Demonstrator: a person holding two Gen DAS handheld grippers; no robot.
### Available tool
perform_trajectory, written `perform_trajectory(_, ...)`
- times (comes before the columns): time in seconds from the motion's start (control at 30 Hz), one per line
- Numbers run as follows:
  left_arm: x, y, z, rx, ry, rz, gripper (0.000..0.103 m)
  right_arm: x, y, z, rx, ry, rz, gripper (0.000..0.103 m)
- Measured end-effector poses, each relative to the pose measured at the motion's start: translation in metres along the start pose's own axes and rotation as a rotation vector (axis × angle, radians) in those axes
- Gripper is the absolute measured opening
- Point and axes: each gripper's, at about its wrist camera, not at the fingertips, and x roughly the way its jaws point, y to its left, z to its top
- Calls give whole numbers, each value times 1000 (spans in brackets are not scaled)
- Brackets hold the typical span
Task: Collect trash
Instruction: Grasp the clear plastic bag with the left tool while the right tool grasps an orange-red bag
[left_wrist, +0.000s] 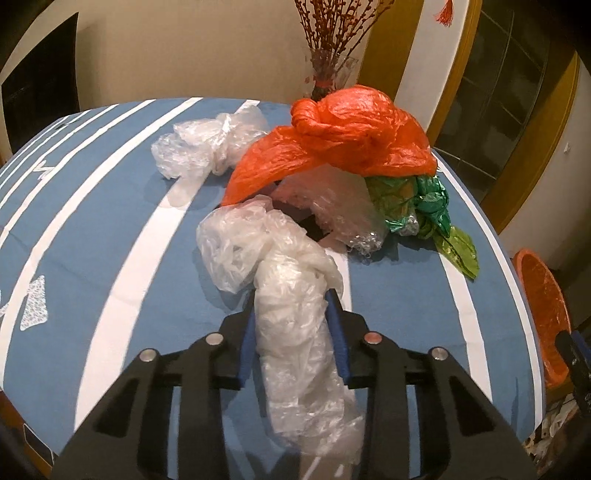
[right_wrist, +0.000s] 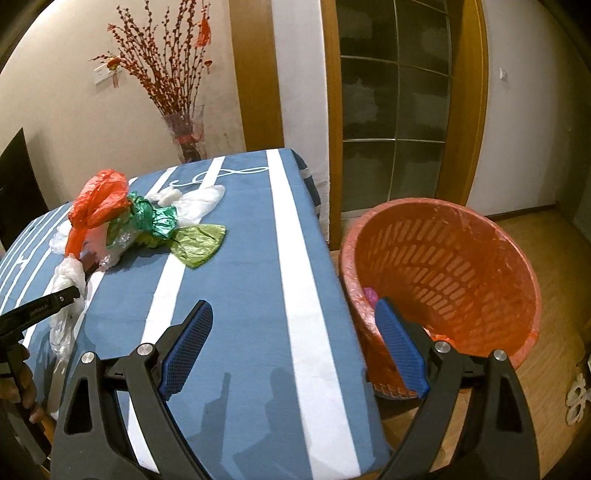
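1. We see our left claw (left_wrist: 295, 317) clenched on a long twist of clear plastic bag (left_wrist: 291, 332), its blue pads pressing in from both sides. The bundle runs back past the pads toward the camera and fans out ahead of them.

2. Taking the orange bin (right_wrist: 443, 266) as our landmark: it stands on the floor just beside the worktop (right_wrist: 240, 295), its mouth tilted toward us. The gripped bag lies on the worktop well apart from the bin, at the near end of the trash heap.

3. Farther from the bin than the green pieces sits an orange plastic bag (left_wrist: 343, 136), knotted and puffed up. Under it lie more clear film (left_wrist: 332, 206) and, on the bin side, green foil wrappers (left_wrist: 424, 206). Another clear bag (left_wrist: 207, 144) lies at the far side of the heap from the bin.

4. Our right claw (right_wrist: 295, 343) hangs released with nothing between its pads, over the worktop edge next to the bin.

5. We judge all of this to be very light, limp and slippery film. It squashes to nothing under the pads and can slide out, so a bunched or knotted part is the best hold. The twisted middle we have now looks sound.

6. Loose tails may drag neighbouring pieces or catch on the bin's rim, so the bag should be carried well above the worktop.
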Motion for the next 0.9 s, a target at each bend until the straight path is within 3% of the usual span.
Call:
perform_trajectory(0.4, -39, 51, 4, -7, -95, 68, 34, 8, 68, 23, -97, -22, 108, 88)
perform_trajectory(0.7, -47, 112, 24, -94, -147, 119, 34, 23, 160, 58, -204, -68, 221, 88)
perform_trajectory(0.9, -44, 146, 35, -144, -166, 126, 34, 51, 218, 89, -232, -101, 236, 88)
